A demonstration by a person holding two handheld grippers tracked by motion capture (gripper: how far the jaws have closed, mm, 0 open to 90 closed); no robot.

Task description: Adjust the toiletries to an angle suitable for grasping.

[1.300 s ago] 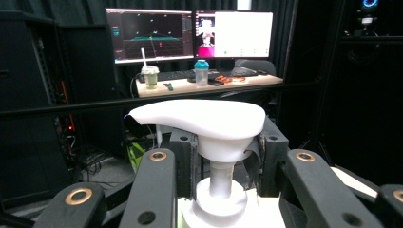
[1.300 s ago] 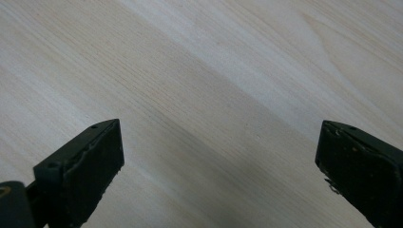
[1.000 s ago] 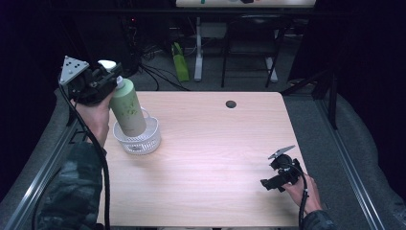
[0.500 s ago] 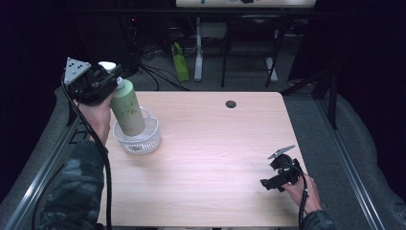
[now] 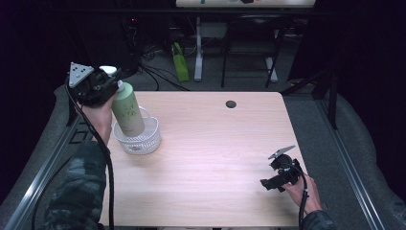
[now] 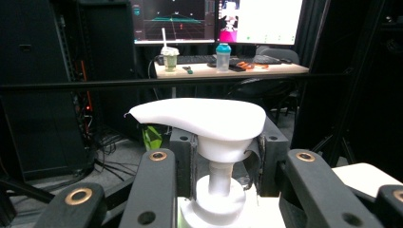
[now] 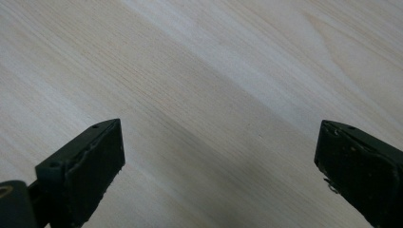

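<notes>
mid-placement: left gripper point(image 5: 109, 85) clamped on pump bottle point(image 5: 128, 111) neck, base tilted inside white basket point(image 5: 139, 139). right gripper point(image 5: 274, 178) idle, jaws apart. next: straighten, lower, release.

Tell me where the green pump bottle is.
High view, table's left side: the green pump bottle stands tilted in the white basket, its neck clamped by the left gripper.

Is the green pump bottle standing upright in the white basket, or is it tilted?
Tilted: the green pump bottle leans top-left, its base in the white basket, its neck clamped by the left hand-held gripper.
</notes>
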